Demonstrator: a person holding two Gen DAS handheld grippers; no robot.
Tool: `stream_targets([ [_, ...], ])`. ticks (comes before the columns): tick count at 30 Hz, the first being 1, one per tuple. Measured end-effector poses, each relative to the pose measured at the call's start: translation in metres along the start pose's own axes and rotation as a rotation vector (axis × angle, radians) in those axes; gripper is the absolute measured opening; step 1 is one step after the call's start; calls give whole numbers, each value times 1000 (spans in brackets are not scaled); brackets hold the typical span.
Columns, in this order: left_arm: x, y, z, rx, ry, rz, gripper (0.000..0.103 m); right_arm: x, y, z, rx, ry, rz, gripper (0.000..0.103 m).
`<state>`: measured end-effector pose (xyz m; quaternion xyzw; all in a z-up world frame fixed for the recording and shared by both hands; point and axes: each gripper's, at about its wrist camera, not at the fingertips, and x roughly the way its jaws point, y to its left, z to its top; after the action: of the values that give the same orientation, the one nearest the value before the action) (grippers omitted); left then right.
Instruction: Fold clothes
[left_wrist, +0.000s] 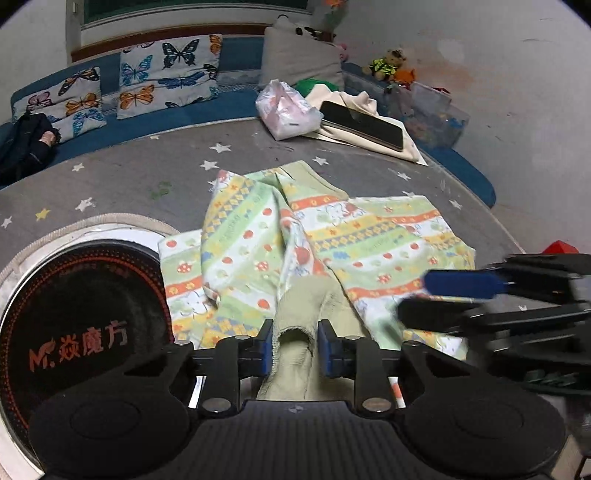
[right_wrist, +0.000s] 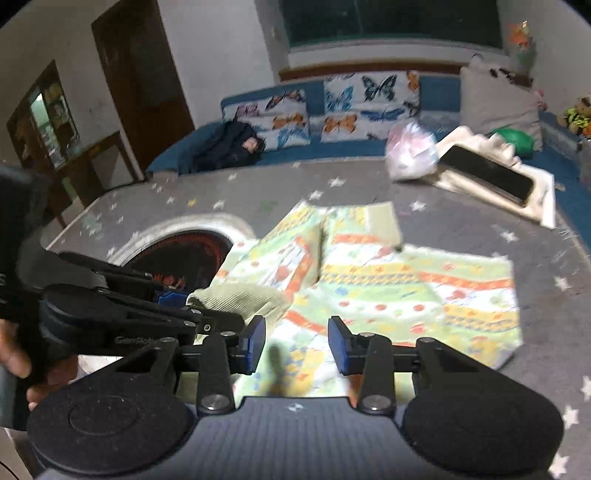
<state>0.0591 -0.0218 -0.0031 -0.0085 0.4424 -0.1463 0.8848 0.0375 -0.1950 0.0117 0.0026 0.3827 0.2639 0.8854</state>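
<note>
**A:** Where does the garment (left_wrist: 295, 236) lie?

**B:** On the grey star-patterned table (left_wrist: 147, 173), toward its near edge, spread but rumpled, with a ridge of cloth running up its middle. Its left side overlaps the rim of the round black cooktop (left_wrist: 74, 332) set into the table. A phone (left_wrist: 362, 123) on cream cloth and a plastic bag (left_wrist: 286, 109) sit well apart, by the far edge.

**B:** The ribbed green cuff (left_wrist: 299, 332) is the nearest part of it, bunched at the near edge.

**A:** And the left gripper (left_wrist: 295, 349)?

**B:** Its blue pads stand either side of that cuff, narrowed onto it. The cloth fills the gap and both pads look to be pressing it, so I read that as a grip on the cuff.

**A:** The right gripper (right_wrist: 296, 345)?

**B:** Part open, hovering over the printed cloth near the near edge. Nothing sits between its pads; the fabric lies flat beneath. The view is blurred, so I can't tell whether the tips touch it.

**A:** So which step?

**B:** I'd judge it the grasp before a fold: one end taken, the other not yet.

**A:** Next?

**B:** Probably the right one must pinch an edge beside the cuff, then both lift together and carry that end toward the far edge, keeping the cloth taut so the ridge flattens.
</note>
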Motion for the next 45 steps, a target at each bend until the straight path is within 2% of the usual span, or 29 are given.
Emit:
stream_targets([
  [5, -1, 1, -6, 4, 7, -16, 23, 20, 13, -7, -41, 46, -22, 38],
  [11, -5, 2, -12, 2, 10, -38, 21, 18, 19, -13, -110, 48, -93, 16],
  [16, -12, 5, -11, -13, 9, -39, 23, 11, 19, -17, -138, 45, -124, 10],
  [17, -14, 6, -11, -15, 4, -35, 24, 10, 19, -19, -144, 43, -130, 9],
  [19, -20, 8, -8, -19, -8, -24, 41, 6, 20, -21, -156, 38, -139, 9],
  [22, -28, 12, -1, -21, -36, -2, 52, 1, 20, -22, -163, 35, -138, 9],
  [24, -30, 14, 6, -26, -53, 14, 55, -1, 19, -19, -155, 26, -132, 10],
  [26, -31, 16, 13, -31, -70, 29, 57, -2, 19, -17, -142, 17, -125, 11],
  [28, -29, 18, 20, -37, -79, 46, 58, -1, 20, -15, -133, 5, -112, 18],
  [32, -15, 20, 32, -63, -54, 58, 61, 4, 22, -14, -118, 0, -94, 27],
  [34, -8, 18, 36, -71, -45, 54, 63, 10, 24, -16, -121, 15, -87, 28],
  [38, 7, 15, 41, -84, -32, 48, 67, 15, 27, -23, -166, 29, -91, 27],
  [41, 19, 13, 42, -93, -20, 40, 67, 13, 27, -25, -188, 22, -101, 17],
  [44, 27, 12, 39, -89, -6, 30, 64, 7, 22, -25, -178, 10, -96, 13],
  [45, 29, 11, 38, -83, 0, 26, 55, 6, 21, -25, -176, 6, -96, 10],
])
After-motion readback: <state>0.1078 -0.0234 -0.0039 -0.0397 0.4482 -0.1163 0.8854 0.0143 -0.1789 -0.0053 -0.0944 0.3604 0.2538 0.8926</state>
